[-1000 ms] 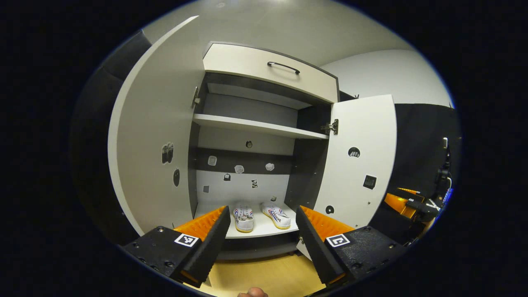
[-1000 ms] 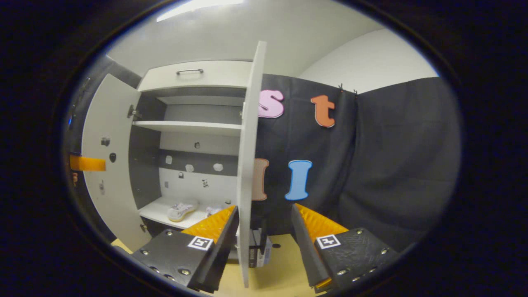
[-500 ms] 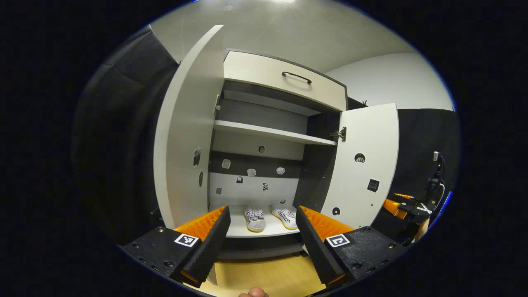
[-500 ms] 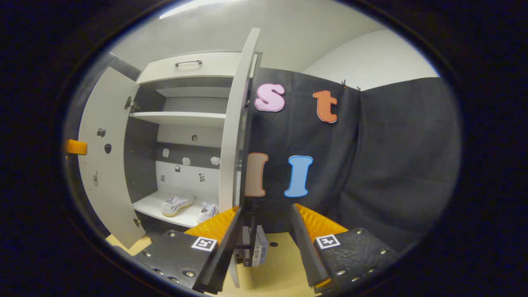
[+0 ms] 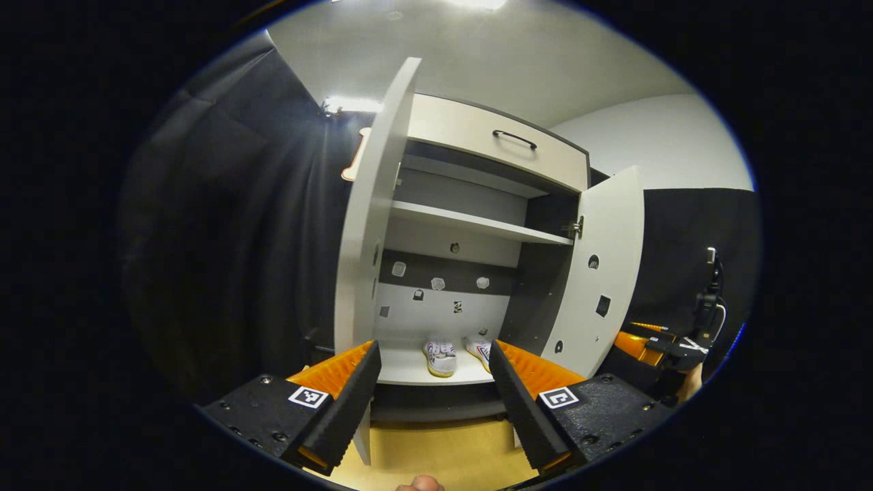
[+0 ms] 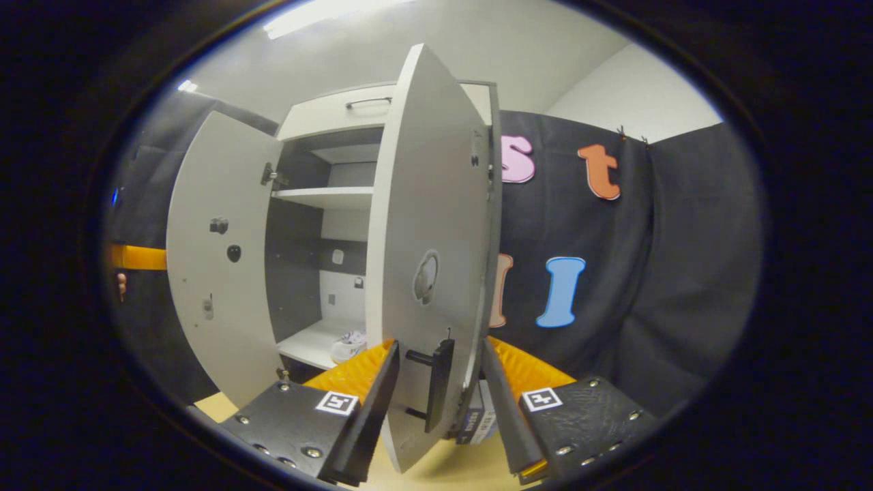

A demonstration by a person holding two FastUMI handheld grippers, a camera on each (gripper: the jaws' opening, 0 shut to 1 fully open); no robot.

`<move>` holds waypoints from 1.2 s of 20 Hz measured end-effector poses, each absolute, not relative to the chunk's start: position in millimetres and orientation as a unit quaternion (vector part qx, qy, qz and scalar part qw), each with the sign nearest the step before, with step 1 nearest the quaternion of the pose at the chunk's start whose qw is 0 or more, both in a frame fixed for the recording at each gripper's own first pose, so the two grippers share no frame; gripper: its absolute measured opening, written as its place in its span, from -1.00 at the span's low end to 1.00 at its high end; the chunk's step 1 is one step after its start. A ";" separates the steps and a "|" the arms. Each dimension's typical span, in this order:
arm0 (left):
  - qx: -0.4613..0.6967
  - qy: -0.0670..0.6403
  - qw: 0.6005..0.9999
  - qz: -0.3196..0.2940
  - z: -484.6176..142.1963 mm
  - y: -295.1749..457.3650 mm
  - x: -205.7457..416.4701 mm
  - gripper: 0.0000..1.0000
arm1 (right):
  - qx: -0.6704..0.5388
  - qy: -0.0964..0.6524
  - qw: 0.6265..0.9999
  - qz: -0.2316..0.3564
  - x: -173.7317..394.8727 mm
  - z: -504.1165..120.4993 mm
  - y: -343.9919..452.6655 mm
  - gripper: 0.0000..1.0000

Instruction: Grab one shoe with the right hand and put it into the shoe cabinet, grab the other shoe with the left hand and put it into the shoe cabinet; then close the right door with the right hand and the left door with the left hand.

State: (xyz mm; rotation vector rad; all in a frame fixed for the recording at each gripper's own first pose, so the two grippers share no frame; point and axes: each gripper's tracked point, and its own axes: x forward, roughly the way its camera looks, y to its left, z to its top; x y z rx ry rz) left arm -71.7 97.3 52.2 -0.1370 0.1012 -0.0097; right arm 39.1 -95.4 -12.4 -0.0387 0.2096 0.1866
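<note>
White canvas, coloured side stripes: two shoes [image 5: 451, 355] on the bottom shelf [image 5: 409, 368] of the shoe cabinet [image 5: 470, 273], side by side, toes toward the front. In the left gripper view the nearer one shows whole; the other is partly cut off by the left gripper's [image 5: 433, 402] right-hand finger. In the right gripper view just one shoe [image 6: 349, 345] peeks out between the right door's edge and a gripper finger; the second is hidden behind the door.

Right door [image 6: 430, 259]: in the right gripper view its outer face fills the centre, swung partway toward closing, with a dark bar handle [image 6: 436, 382] low down. The handle sits in the gap of the right gripper [image 6: 440, 402]; whether either finger touches door or handle cannot be made out. Fingers stand well apart. The left gripper view gives the same door [image 5: 600, 273] from its inner side, with small stickers on it, hinge at the cabinet wall.

Left door [image 5: 368, 225]: nearly edge-on in the left gripper view, its lower end behind the left-hand finger. The right gripper view shows its inner face [image 6: 218, 259] broadly, wide open. Left gripper fingers spread apart, holding nothing.

Upper shelf [image 5: 477, 225] and a drawer with dark handle [image 5: 515, 138] above. Small stickers on the back panel, too small to read. Wooden floor [image 5: 436, 450] below. Far right in the left gripper view, dark equipment [image 5: 702, 320], unclear. A fingertip [image 5: 419, 484] at the bottom edge.
</note>
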 end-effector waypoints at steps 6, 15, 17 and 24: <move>-0.053 0.040 0.997 0.045 54.3 140.6 -89.8 0.93 | 0.000 0.113 0.982 0.154 44.5 -21.3 -33.7 0.46; -0.052 0.053 0.991 0.115 38.1 205.2 -83.8 0.86 | 0.008 0.132 0.978 0.161 37.9 -36.8 -7.5 0.39; -0.056 0.059 0.989 0.124 30.9 217.1 -79.8 0.86 | 0.018 0.134 0.978 0.158 36.7 -38.3 -3.8 0.39; -0.055 0.075 0.991 0.091 19.9 214.6 -68.5 0.90 | 0.026 0.147 0.979 0.140 32.8 -54.5 -0.7 0.39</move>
